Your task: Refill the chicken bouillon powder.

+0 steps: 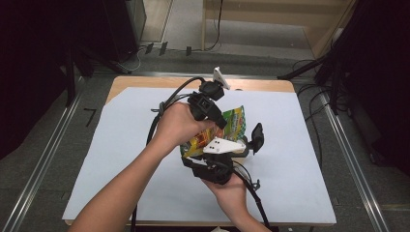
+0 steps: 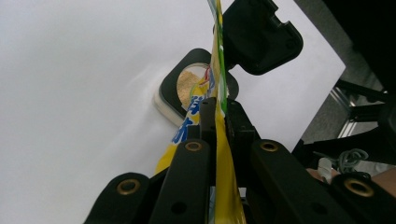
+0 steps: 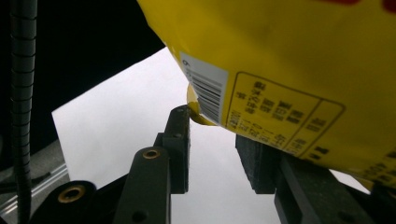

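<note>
Left gripper (image 2: 219,116) had its jaws clamped tight on the snack bag (image 1: 227,126), held up above the white table (image 1: 300,145). Right gripper (image 3: 212,149) sat spread apart, bag corner just touching one jaw.

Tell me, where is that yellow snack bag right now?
In the high view the snack bag is held above the middle of the white table, between the left gripper and the right gripper.
</note>
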A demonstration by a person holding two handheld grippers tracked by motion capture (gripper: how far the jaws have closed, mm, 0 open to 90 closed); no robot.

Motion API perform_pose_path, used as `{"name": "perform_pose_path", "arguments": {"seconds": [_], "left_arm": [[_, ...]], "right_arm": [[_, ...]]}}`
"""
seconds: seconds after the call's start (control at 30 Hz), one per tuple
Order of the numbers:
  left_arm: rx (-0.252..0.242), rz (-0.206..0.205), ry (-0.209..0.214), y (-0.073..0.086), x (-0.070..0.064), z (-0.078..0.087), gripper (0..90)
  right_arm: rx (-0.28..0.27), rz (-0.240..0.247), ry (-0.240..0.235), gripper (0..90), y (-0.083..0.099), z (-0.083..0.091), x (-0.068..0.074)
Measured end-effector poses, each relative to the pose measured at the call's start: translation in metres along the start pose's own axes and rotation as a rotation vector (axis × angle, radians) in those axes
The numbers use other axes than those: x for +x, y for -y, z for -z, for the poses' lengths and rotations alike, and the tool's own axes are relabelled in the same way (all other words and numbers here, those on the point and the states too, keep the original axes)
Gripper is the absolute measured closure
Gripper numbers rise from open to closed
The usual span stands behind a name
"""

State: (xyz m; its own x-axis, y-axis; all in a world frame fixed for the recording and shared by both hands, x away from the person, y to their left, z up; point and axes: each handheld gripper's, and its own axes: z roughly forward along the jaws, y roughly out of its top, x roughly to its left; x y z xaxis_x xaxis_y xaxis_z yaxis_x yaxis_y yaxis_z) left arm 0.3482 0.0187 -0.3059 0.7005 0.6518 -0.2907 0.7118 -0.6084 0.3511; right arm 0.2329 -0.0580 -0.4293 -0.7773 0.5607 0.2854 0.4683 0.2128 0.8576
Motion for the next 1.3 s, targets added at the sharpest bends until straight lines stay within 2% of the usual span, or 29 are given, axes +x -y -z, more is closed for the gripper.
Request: {"name": "perform_pose_path", "arguments": {"seconds": [0.1,0.2,0.33,0.47,0.77,0.9,1.3], "left_arm": [[0.010,-0.011,-0.016,-0.002,-0.003,-0.003,88.8],[0.021,-0.007,-0.010,-0.004,-0.003,-0.003,88.6],[0.041,0.001,-0.005,-0.006,0.000,-0.003,88.6],[0.033,-0.002,-0.005,-0.007,0.000,-0.005,88.6],[0.026,0.018,0.028,-0.009,0.005,-0.004,87.9],[0.027,0.030,0.030,-0.010,0.007,-0.005,87.5],[0.032,0.031,0.034,-0.011,0.009,-0.007,87.6]], "right_arm": [[0.002,-0.033,-0.018,63.3,-0.001,0.000,-0.003],[0.000,-0.052,-0.032,62.0,-0.001,0.000,-0.003],[-0.002,-0.020,-0.010,65.4,-0.001,-0.001,-0.001],[0.008,-0.009,0.008,67.1,-0.002,-0.001,-0.001],[0.011,0.011,0.012,67.7,-0.005,0.001,0.002],[0.013,0.020,0.012,67.7,-0.007,0.002,0.003],[0.020,0.025,0.020,67.6,-0.008,0.003,0.002]]}}
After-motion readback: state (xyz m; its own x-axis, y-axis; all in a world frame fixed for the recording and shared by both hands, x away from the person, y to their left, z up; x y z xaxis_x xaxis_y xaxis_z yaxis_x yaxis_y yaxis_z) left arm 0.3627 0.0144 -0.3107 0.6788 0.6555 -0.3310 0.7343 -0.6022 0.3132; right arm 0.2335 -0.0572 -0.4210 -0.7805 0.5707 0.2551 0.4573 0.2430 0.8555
